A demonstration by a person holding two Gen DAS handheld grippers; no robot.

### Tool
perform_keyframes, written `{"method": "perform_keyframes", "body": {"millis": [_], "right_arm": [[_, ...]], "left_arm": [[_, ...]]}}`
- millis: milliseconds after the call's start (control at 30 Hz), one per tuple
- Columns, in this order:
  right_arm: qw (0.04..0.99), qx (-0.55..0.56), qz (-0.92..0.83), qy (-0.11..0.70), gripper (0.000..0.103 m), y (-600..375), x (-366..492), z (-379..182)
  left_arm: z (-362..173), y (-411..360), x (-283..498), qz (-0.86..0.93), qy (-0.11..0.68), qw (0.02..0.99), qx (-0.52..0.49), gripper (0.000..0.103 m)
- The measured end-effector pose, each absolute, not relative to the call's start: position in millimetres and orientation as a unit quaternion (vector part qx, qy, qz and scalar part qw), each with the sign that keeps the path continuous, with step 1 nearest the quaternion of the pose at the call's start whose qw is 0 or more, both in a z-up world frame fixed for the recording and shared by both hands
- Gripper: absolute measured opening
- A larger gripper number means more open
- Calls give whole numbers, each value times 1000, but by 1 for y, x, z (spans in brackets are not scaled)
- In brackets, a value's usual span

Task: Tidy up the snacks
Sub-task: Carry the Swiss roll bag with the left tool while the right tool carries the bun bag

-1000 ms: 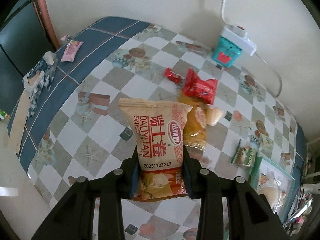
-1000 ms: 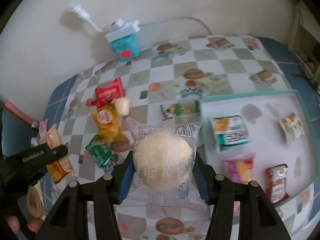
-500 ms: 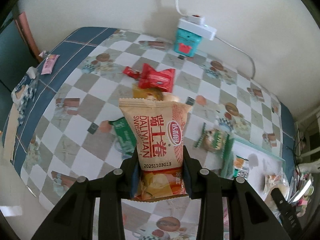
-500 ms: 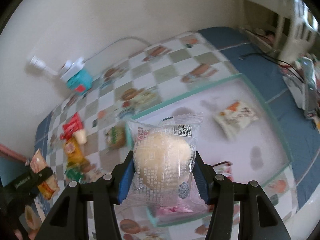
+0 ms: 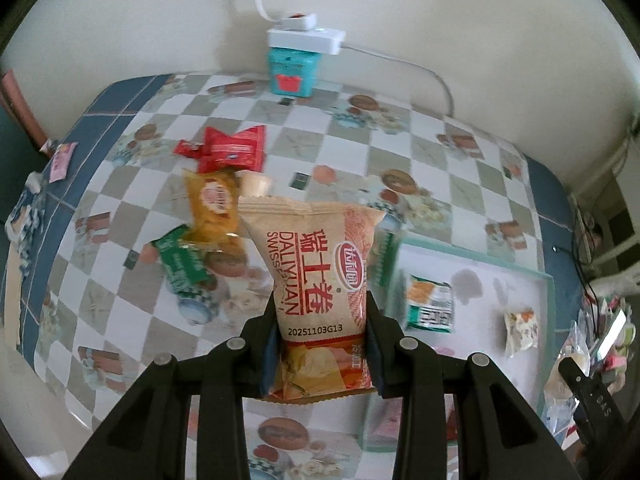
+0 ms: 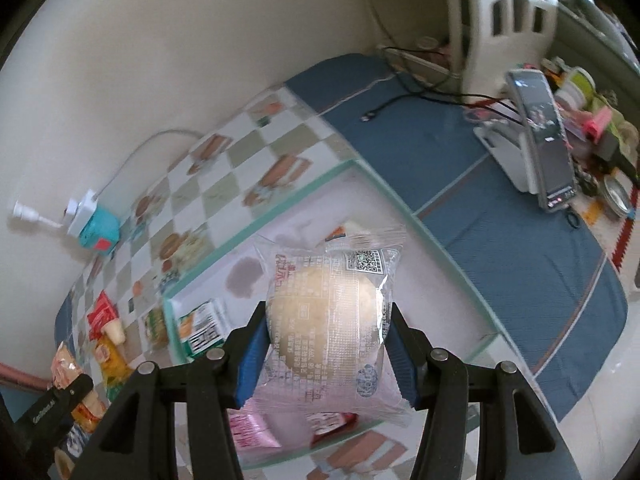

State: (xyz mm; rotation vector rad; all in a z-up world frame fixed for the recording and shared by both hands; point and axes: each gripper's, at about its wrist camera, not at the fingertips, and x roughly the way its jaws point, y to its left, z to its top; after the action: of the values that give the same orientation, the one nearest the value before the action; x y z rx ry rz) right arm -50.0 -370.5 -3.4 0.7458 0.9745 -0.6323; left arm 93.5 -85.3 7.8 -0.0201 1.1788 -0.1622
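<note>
The left gripper (image 5: 322,344) squeezes a tan Swiss roll packet (image 5: 316,280) between its two fingers, and the packet stands up tall over the checkered table (image 5: 400,128). The right gripper (image 6: 326,354) is clamped on a clear bag with a round pale bun (image 6: 330,316) inside, and it hangs above the white tray with the green rim (image 6: 400,208). In the tray lie a green and white packet (image 5: 430,308), a small candy packet (image 5: 520,326) and a pink packet (image 6: 248,428). More snacks sit on the table to the left of the tray: a red packet (image 5: 234,148), a yellow packet (image 5: 214,208), a green packet (image 5: 182,260) and a little jelly cup (image 5: 256,184). A teal box with a white plug block (image 5: 298,56) stands by the wall. A phone on a stand (image 6: 540,140) is on the blue part of the cloth.
</note>
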Motion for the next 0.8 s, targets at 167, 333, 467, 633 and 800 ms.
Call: {"method": "perform_keyframes", "body": {"millis": [167, 333, 467, 633, 800], "right_arm": [[759, 349, -313, 452, 58, -388, -62, -9], [746, 358, -324, 458, 58, -401, -70, -18], [736, 355, -330, 472, 58, -405, -70, -30], [714, 363, -325, 503, 58, -408, -65, -55], [708, 358, -324, 516, 58, -409, -61, -67]], "left_arm": [[7, -116, 84, -99, 556, 825, 12, 38], [0, -149, 76, -121, 558, 820, 41, 38], [-7, -174, 71, -141, 560, 814, 61, 38], [-24, -202, 68, -161, 570, 801, 82, 38], [-39, -230, 65, -179, 571, 795, 99, 38]]}}
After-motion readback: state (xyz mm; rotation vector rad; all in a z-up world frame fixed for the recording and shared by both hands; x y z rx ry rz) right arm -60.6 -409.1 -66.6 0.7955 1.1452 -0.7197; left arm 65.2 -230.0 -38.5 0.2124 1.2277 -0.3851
